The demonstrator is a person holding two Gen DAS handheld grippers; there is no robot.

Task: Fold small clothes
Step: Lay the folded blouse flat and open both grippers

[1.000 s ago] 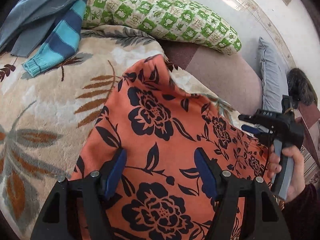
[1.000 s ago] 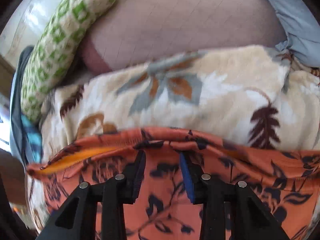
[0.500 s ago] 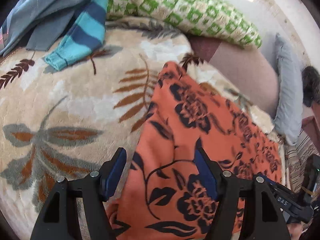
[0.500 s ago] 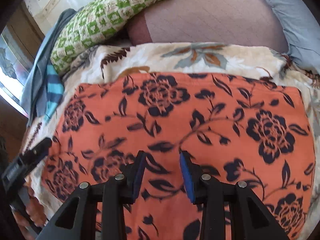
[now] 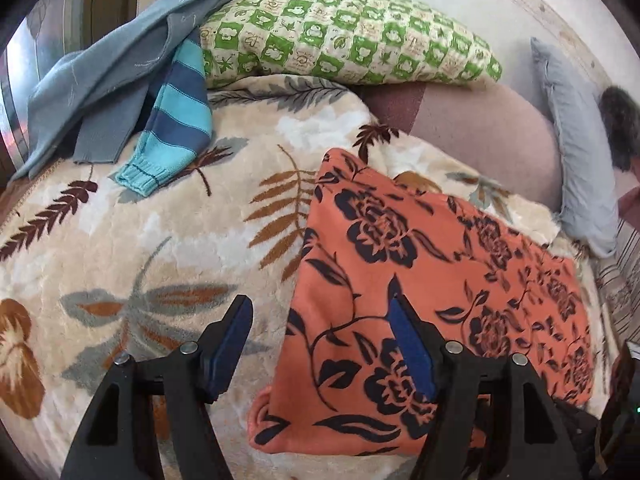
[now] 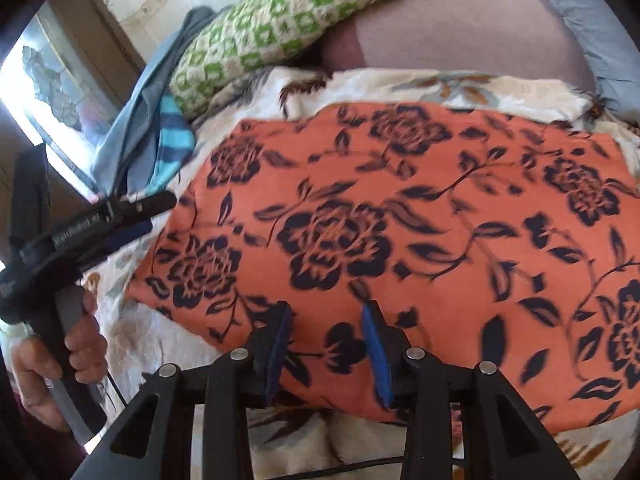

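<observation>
The orange floral garment (image 5: 432, 280) now lies flat on the blanket (image 5: 120, 248), dropped by both grippers. Left gripper (image 5: 320, 344) hovers at its edge and right gripper (image 6: 326, 344) above it, fingers apart, empty.

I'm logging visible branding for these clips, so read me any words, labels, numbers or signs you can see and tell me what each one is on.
White lettering on the side of the left gripper, seen from the right wrist view: too blurred to read.
Small white marks on the gripper's body near the hand: too small to read.
Green checked pillow: little pictures in the squares, any lettering too small to read.
Orange flowered cloth: no text.
</observation>
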